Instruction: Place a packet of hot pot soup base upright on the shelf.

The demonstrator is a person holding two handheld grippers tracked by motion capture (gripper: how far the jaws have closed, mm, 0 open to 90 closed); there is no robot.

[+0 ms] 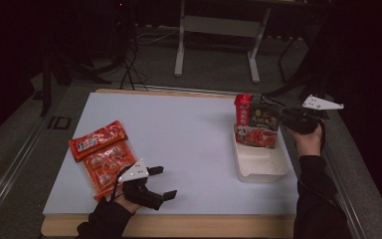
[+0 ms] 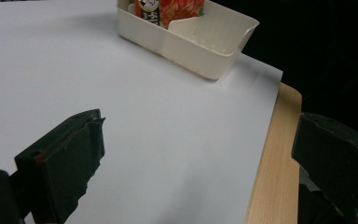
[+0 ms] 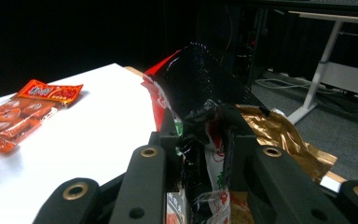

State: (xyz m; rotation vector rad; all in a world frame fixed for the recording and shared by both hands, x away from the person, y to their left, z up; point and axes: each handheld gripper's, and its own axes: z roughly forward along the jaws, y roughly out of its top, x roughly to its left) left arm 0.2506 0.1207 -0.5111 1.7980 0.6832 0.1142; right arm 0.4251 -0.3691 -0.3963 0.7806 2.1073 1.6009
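While the right gripper [image 1: 284,118] held its jaws pinched on the upper edge of a dark snack bag [image 1: 264,125], that bag stood upright in the far end of the white bin [image 1: 263,167] near the table's [image 1: 189,134] right edge. The bin's long axis ran from the near edge toward the far edge, and its near half looked empty. A red packet [image 1: 242,110] stood just left of the dark bag, touching it as far as I could tell. In the right gripper view, the dark snack bag [image 3: 200,93] rose straight up between the closed jaws, its long axis vertical and its crimped top pointing upward.

The left gripper [image 1: 163,182] hovered near the table's near edge with its jaws spread wide and nothing between them. Just to its left lay two orange packets: a flat orange packet [image 1: 98,141] toward the left edge, its long axis slanting from near-left to far-right, and a clear pack of orange pieces [image 1: 110,167] just nearer, partly under the gripper's grey plate. Both lay flat and well apart from the bin.

I judged that the right hand was seating the bag in the bin, and that the left hand, much the nearer to the orange packets, would need to turn leftward to reach them.
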